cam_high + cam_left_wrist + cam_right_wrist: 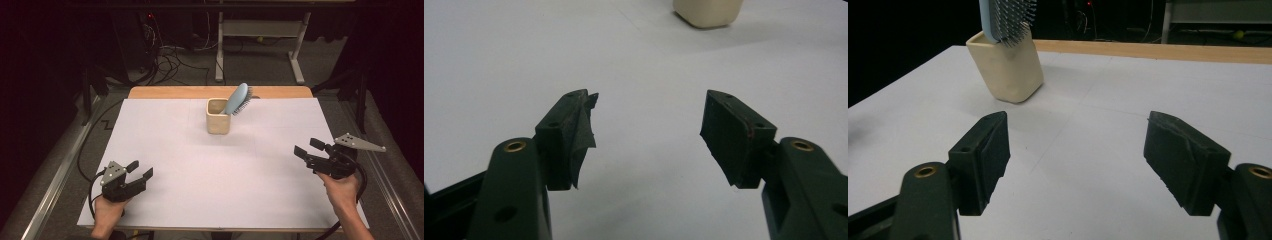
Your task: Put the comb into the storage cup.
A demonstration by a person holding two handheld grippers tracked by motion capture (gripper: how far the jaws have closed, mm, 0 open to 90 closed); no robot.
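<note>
Your left gripper [139, 170] sits at the near left of the white sheet [200, 165], low over it, held in your left hand [107, 210]. Jaws stand wide; nothing between them. In the left gripper view the gripper [649, 135] has only bare sheet [499, 65] between its pads, and the liner on the left pad [579, 135] is frayed and peeling at its edge.

Your right gripper [307, 150] is at the near right, close to the sheet's right edge, held in your right hand [342, 187], jaws pointing left and inward. Jaws wide, empty. The right gripper view confirms it: the gripper [1078, 160] spans only sheet [1128, 100].

Farther off, at the middle of the far half of the sheet, stands the cream cup [218, 116], upright, well apart from both grippers. The blue brush [238, 98] stands in it, handle down, head leaning out over the right rim, bristles facing right and back. In the right gripper view the cup [1008, 70] is ahead left, brush [1005, 20] rising from it. In the left gripper view the cup's base [708, 12] shows at the top edge.

Beyond the sheet, a strip of wooden table [175, 92].
</note>
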